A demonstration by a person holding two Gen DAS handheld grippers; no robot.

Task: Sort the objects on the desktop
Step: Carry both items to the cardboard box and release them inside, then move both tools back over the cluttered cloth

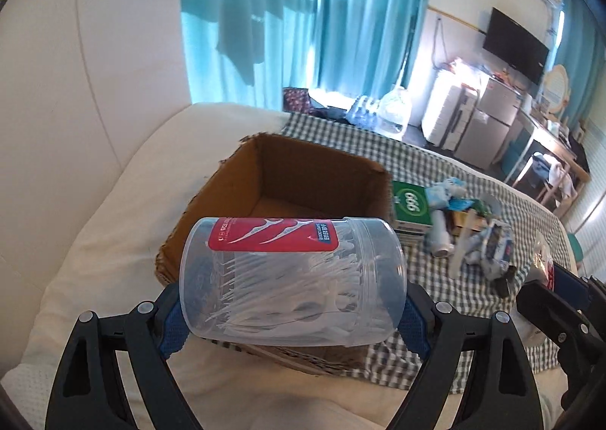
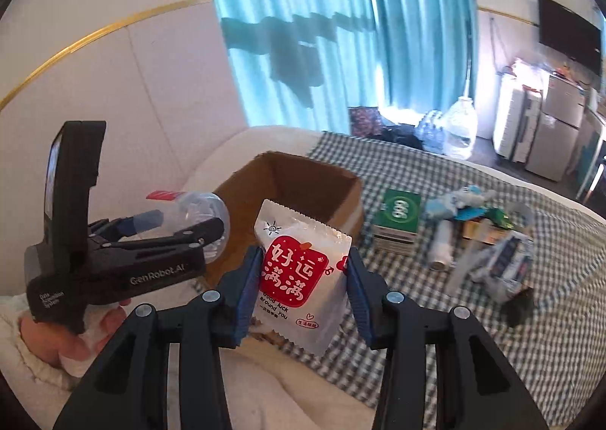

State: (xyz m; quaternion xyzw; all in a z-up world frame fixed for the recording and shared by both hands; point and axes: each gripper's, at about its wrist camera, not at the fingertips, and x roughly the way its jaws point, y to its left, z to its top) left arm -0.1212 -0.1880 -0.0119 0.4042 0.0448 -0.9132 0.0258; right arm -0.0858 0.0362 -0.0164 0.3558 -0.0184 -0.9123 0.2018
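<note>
My left gripper (image 1: 291,312) is shut on a clear plastic jar (image 1: 291,278) of white floss picks with a red label, held sideways just in front of an open cardboard box (image 1: 303,172). In the right wrist view the same left gripper (image 2: 185,229) and jar (image 2: 200,210) appear at the left, beside the box (image 2: 322,180). My right gripper (image 2: 303,286) is shut on a white sachet (image 2: 299,278) with a red label, held upright near the box's front edge. The box looks empty inside.
A pile of loose items (image 1: 473,237) lies on the checked cloth (image 1: 435,165) right of the box, with a green packet (image 1: 411,206) next to it. A white pillow (image 1: 94,203) lies to the left. A hand (image 2: 75,339) holds the left gripper.
</note>
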